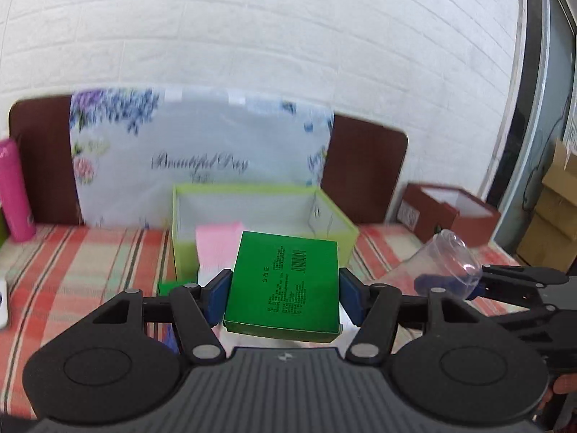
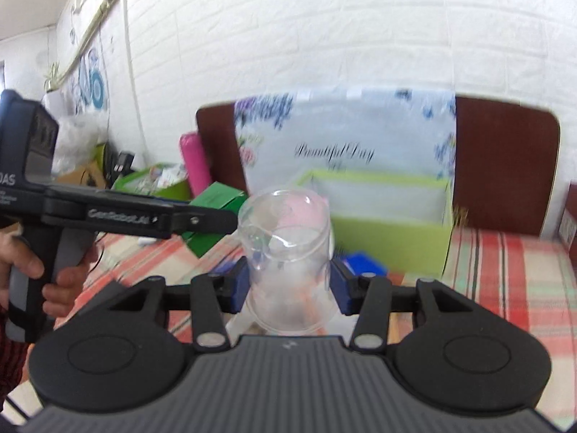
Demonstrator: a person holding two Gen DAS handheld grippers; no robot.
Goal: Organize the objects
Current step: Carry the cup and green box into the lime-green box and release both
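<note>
My left gripper (image 1: pixel 285 296) is shut on a flat green box (image 1: pixel 285 281) with a barcode, lifted above the checked cloth. Behind it stands an open lime-green storage box (image 1: pixel 335 213) with a pink sheet (image 1: pixel 218 245) inside. My right gripper (image 2: pixel 288 285) is shut on a clear plastic cup (image 2: pixel 286 249), held upright off the table. The cup (image 1: pixel 447 263) and right gripper also show at the right of the left wrist view. The green box (image 2: pixel 216 213) and left gripper show at the left of the right wrist view, held by a person's hand (image 2: pixel 54 281).
A floral board (image 1: pixel 202 158) reading "Beautiful Day" leans on a brown headboard (image 1: pixel 364 166) by the white brick wall. A pink bottle (image 1: pixel 16 187) stands at left, a brown open box (image 1: pixel 450 213) at right. A blue object (image 2: pixel 364 263) lies before the lime box.
</note>
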